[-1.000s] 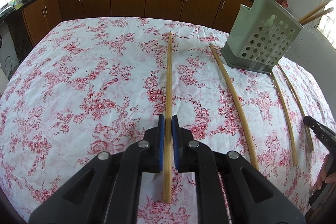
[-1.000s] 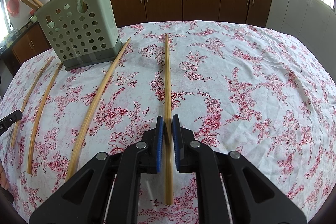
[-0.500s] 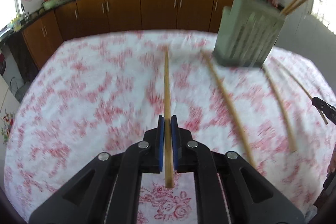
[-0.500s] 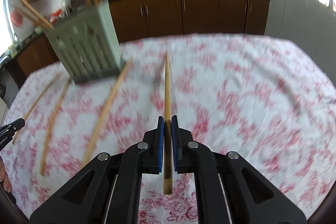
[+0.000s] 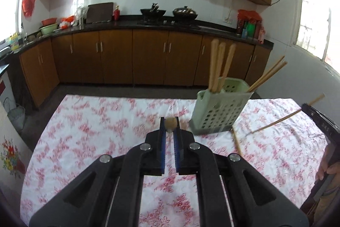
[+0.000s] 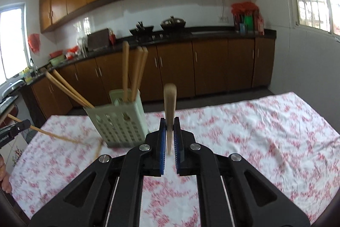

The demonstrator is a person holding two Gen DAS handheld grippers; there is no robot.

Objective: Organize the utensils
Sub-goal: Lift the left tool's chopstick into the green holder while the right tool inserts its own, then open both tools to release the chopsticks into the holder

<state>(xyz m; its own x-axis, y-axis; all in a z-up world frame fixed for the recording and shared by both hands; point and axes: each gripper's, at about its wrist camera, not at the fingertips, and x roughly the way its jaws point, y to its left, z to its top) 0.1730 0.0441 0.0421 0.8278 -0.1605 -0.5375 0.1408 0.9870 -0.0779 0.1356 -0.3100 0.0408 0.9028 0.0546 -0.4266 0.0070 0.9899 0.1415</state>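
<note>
My left gripper (image 5: pixel 169 122) is shut on a bamboo chopstick (image 5: pixel 171 124), seen nearly end-on and raised above the floral tablecloth (image 5: pixel 95 131). My right gripper (image 6: pixel 169 121) is shut on a second chopstick (image 6: pixel 170 103) that points up and away. A pale green perforated holder (image 5: pixel 221 112) stands on the cloth to the right of the left gripper, with several chopsticks (image 5: pixel 218 65) upright or leaning in it. In the right wrist view the holder (image 6: pixel 121 120) is just left of the gripper. Each gripper also appears at the other view's edge, with its chopstick.
Another chopstick (image 5: pixel 237 142) lies on the cloth in front of the holder. A person's hand (image 5: pixel 327 169) shows at the right edge. Wooden kitchen cabinets (image 5: pixel 148 61) and a dark counter with pots stand beyond the table's far edge.
Both grippers have risen with their chopsticks, which lay flat on the cloth a second ago. Both views have tilted up, so the table has dropped lower and the kitchen wall shows.
</note>
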